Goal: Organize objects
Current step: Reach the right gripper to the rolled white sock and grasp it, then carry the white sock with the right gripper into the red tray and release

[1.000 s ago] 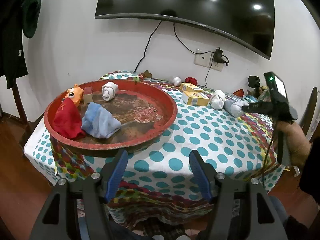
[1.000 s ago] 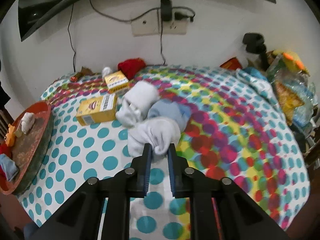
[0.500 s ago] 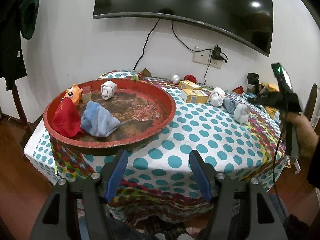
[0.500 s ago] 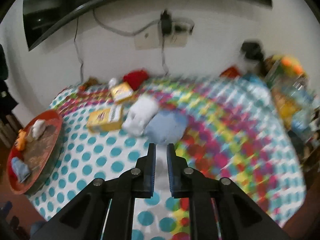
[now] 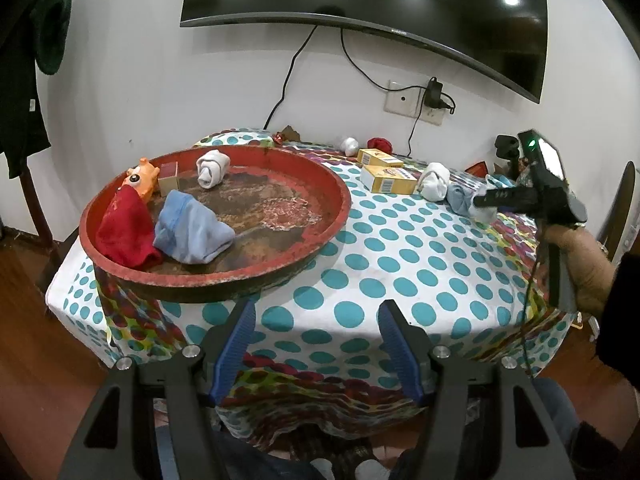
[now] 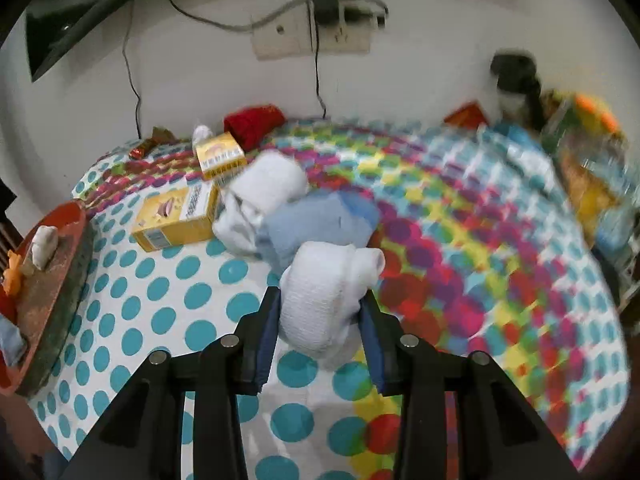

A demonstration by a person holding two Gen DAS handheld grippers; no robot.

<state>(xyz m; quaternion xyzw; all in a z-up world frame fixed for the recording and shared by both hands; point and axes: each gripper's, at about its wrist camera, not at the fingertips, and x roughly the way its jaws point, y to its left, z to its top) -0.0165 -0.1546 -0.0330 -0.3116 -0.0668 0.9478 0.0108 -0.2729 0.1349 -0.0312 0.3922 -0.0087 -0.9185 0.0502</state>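
Right gripper [image 6: 320,316] has jaws either side of white rolled sock [image 6: 326,292]; firm clamp or not, can't tell. Left gripper [image 5: 316,344] idle, jaws apart, empty. Red tray [image 5: 340,200] holds approx. 5 items. Left on cloth: blue sock [image 6: 316,228], 2nd white sock [image 6: 268,192], 2 yellow boxes [image 6: 180,216]. Roughly half done.

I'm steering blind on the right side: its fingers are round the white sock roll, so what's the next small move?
Probably close the right gripper on the white sock roll: the roll sits between its spread fingers, apparently on the tablecloth, beside the blue sock roll. Lift only once gripped; the red tray is likely the destination.
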